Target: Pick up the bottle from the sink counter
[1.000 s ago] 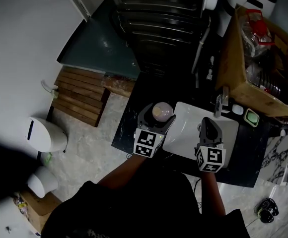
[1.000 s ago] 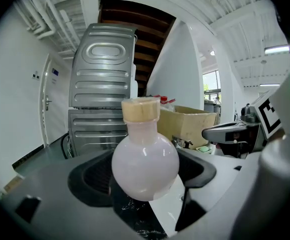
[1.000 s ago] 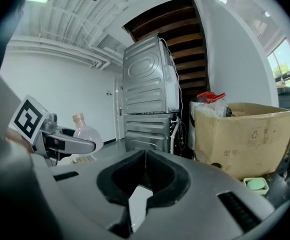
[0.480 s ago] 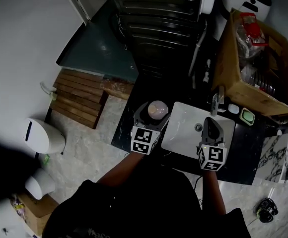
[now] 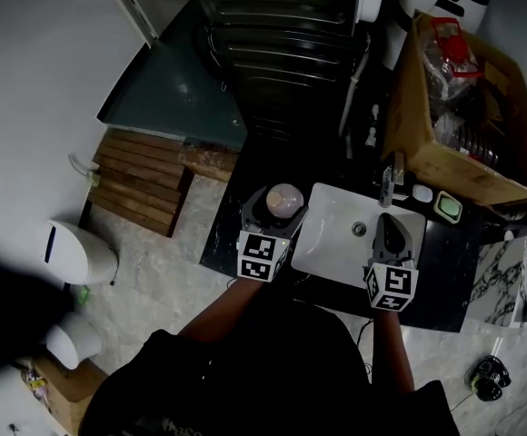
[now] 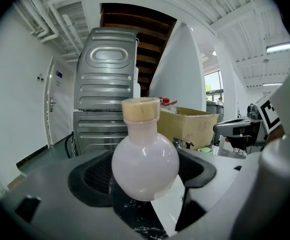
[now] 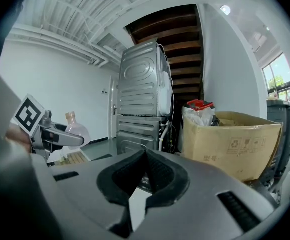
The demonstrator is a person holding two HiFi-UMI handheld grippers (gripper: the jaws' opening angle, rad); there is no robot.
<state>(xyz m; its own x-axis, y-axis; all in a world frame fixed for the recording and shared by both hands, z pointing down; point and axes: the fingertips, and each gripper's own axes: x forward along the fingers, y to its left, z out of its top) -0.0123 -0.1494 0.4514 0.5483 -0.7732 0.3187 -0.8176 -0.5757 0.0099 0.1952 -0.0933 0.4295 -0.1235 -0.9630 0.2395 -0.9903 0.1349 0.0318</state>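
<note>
A round pale pink bottle [image 5: 284, 198] with a tan cork top sits between the jaws of my left gripper [image 5: 277, 214], which is shut on its bulb. In the left gripper view the bottle [image 6: 145, 159] stands upright in the left gripper [image 6: 145, 184], with black marble counter showing just beneath it. It hangs over the counter [image 5: 223, 239] at the left of the white sink [image 5: 332, 252]. My right gripper [image 5: 387, 222] is over the basin's right part. In its own view the right gripper [image 7: 144, 179] is shut with nothing in it.
A faucet [image 5: 387, 182] stands behind the basin, with a green soap dish [image 5: 447, 207] to its right. A big cardboard box [image 5: 445, 162] fills the back right of the counter. A metal appliance [image 5: 282, 25] stands behind, and a wooden slat mat [image 5: 141, 180] lies on the floor at left.
The left gripper has kept hold of the bottle and drifted slightly left, away from the basin. The right gripper has shifted a little right, uncovering the drain.
</note>
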